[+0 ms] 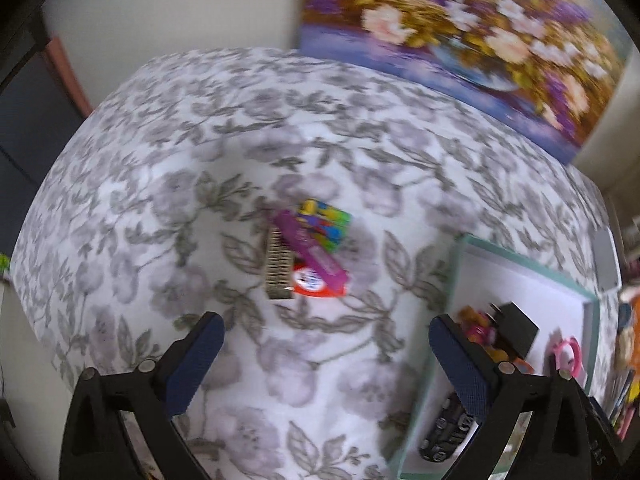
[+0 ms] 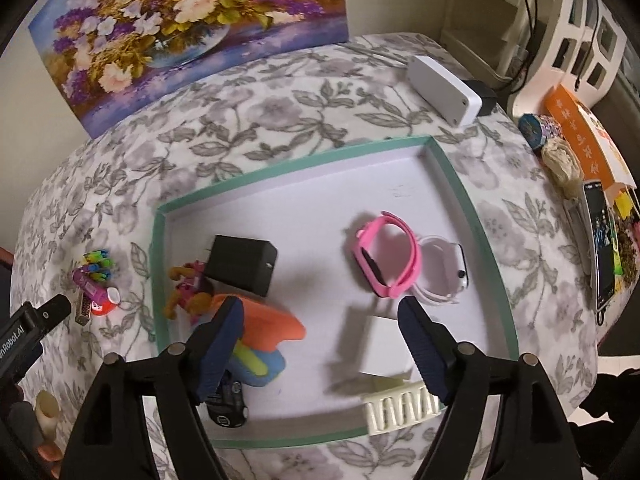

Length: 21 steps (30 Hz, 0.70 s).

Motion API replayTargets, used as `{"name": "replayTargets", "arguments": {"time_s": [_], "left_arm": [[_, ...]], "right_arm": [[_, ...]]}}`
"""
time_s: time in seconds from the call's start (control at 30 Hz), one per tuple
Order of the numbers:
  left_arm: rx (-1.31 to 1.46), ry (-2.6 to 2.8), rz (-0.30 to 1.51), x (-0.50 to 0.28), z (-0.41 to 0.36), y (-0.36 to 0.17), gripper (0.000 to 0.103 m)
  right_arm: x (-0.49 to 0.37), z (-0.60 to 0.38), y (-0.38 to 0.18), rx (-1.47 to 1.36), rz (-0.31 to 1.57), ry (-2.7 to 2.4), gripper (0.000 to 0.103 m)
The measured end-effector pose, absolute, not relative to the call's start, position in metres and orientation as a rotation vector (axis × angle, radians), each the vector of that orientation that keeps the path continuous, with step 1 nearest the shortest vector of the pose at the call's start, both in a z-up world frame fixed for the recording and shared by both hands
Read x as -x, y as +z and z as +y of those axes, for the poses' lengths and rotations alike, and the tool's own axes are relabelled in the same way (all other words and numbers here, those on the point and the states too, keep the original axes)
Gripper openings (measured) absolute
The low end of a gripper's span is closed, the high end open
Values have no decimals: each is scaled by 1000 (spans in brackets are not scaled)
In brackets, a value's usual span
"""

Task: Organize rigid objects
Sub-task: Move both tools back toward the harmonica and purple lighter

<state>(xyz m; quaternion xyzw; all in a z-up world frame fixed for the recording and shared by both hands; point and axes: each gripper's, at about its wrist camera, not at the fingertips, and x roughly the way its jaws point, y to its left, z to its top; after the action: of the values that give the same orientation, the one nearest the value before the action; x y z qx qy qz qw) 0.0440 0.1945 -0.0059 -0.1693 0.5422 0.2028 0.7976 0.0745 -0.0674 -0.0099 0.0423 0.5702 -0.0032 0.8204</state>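
Observation:
A small pile lies on the flowered cloth ahead of my left gripper (image 1: 324, 356), which is open and empty: a purple stick (image 1: 308, 256), a multicoloured pack (image 1: 328, 220), a metal harmonica (image 1: 278, 268) and a red-and-white item (image 1: 316, 282). My right gripper (image 2: 320, 332) is open and empty above the green-rimmed tray (image 2: 280, 168). The tray holds a black adapter (image 2: 242, 264), pink watch (image 2: 384, 256), white watch (image 2: 444, 268), toy figure (image 2: 188, 292), orange piece (image 2: 264, 320), toy car (image 2: 228, 404), white box (image 2: 384, 348) and cream clip (image 2: 400, 406).
A flower painting (image 2: 180, 20) leans on the wall behind the table. A white rectangular device (image 2: 444, 90), a tape roll (image 2: 536, 128), a phone (image 2: 600, 240) and an orange box (image 2: 580, 136) sit along the right edge. The tray (image 1: 528, 266) lies right of the pile.

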Motion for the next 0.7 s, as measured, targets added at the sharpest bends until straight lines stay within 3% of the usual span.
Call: {"name": "replayTargets", "arguments": {"time_s": [0.7], "left_arm": [[510, 578, 1064, -7, 288, 16, 103]], "right_arm": [[-63, 21, 5, -20, 1138, 157, 82]]}}
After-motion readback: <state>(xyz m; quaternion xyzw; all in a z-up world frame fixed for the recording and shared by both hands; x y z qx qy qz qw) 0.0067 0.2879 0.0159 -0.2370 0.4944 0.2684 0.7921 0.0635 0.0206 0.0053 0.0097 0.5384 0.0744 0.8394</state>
